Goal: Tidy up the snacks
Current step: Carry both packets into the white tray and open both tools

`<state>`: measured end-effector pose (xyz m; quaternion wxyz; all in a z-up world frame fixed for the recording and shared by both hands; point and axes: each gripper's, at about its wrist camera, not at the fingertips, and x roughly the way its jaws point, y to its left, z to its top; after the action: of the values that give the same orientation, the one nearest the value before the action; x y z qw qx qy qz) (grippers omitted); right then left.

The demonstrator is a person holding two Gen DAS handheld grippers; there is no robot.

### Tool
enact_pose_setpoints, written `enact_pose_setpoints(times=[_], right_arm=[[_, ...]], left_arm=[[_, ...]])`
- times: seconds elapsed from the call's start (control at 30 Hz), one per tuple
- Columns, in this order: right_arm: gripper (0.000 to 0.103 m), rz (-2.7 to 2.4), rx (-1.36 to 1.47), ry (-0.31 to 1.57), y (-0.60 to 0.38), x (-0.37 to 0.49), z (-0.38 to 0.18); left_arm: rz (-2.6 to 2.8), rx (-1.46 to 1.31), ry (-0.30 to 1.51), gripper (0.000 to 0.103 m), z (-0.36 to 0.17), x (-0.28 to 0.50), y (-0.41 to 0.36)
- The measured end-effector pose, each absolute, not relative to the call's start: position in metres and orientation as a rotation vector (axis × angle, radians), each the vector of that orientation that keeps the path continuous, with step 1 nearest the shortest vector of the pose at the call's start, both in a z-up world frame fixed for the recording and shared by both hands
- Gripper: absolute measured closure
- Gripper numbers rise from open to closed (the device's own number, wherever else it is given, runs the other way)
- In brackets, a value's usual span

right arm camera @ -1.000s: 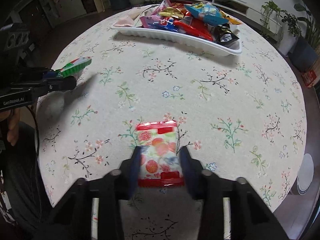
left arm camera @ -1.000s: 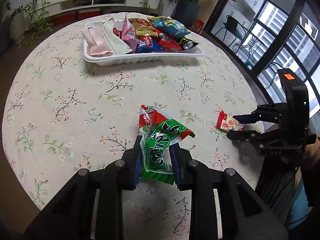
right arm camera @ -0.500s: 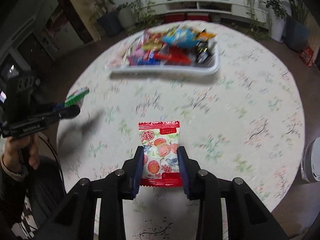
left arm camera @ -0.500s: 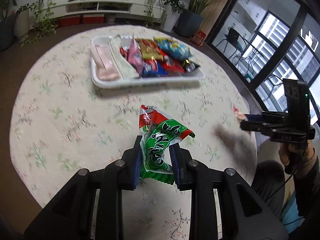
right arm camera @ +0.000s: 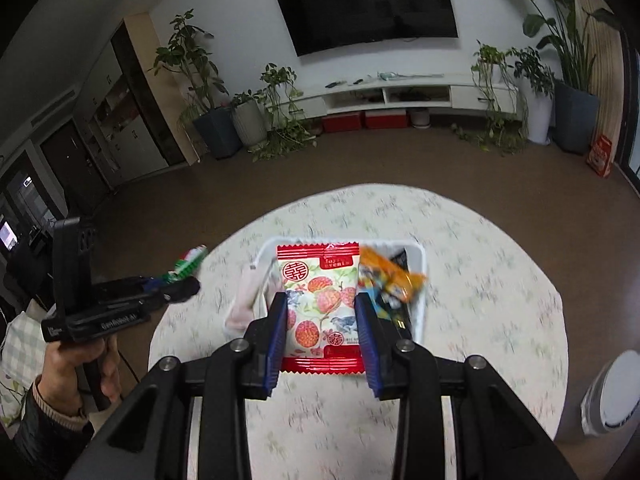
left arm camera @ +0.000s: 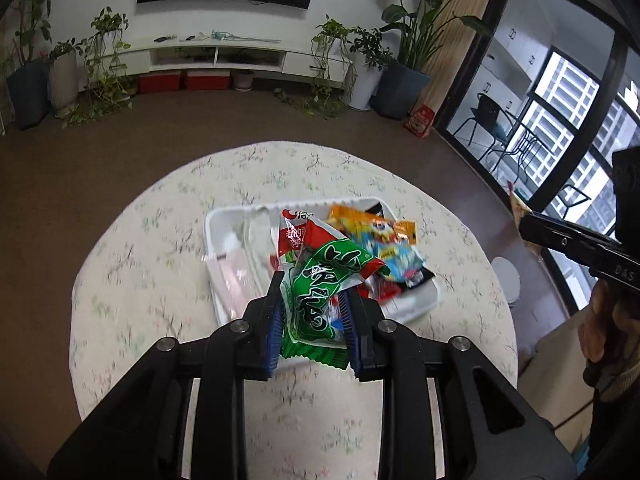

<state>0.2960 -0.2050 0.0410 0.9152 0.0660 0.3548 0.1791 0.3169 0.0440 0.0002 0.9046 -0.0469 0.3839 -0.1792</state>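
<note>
Now both grips are loaded and high above the surface. The left gripper (left arm camera: 314, 320) has its jaws nearly closed, pinching a crumpled green and red foil snack packet (left arm camera: 320, 280) that fans out past the pads. The right gripper (right arm camera: 322, 324) has just closed its jaws tighter on a flat red-bordered packet printed with lychees (right arm camera: 320, 300), clamped by its side edges. Below and ahead of both, the white plastic tray (left arm camera: 408, 306) sits on the round floral-clothed surface (left arm camera: 140, 280), already crowded with bright wrappers, orange and blue among them. The risk, I'd say: that tray looks full, so a packet let go from this height could glance off the heap and slide onto the cloth. Slick foil could also slip from the pads in a fast swing.
</note>
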Motion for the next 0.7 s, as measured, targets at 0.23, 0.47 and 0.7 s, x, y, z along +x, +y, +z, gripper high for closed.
enact_pose_setpoints(times=[0.23, 0.47, 0.7], right_arm=[[0.067, 0.365, 0.129, 0.795, -0.172, 0.359, 0.018], [0.067, 0.36, 0.119, 0.866, -0.162, 0.384, -0.025], [0.067, 0.342, 0.117, 0.905, -0.155, 0.397, -0.048]], left_arm=[[-0.33, -0.077, 0.838, 0.079, -0.019, 0.378, 0.031], [-0.371, -0.072, 0.881, 0.079, -0.06, 0.404, 0.016], [-0.349, -0.066, 0.899, 0.078, -0.086, 0.415, 0.009]])
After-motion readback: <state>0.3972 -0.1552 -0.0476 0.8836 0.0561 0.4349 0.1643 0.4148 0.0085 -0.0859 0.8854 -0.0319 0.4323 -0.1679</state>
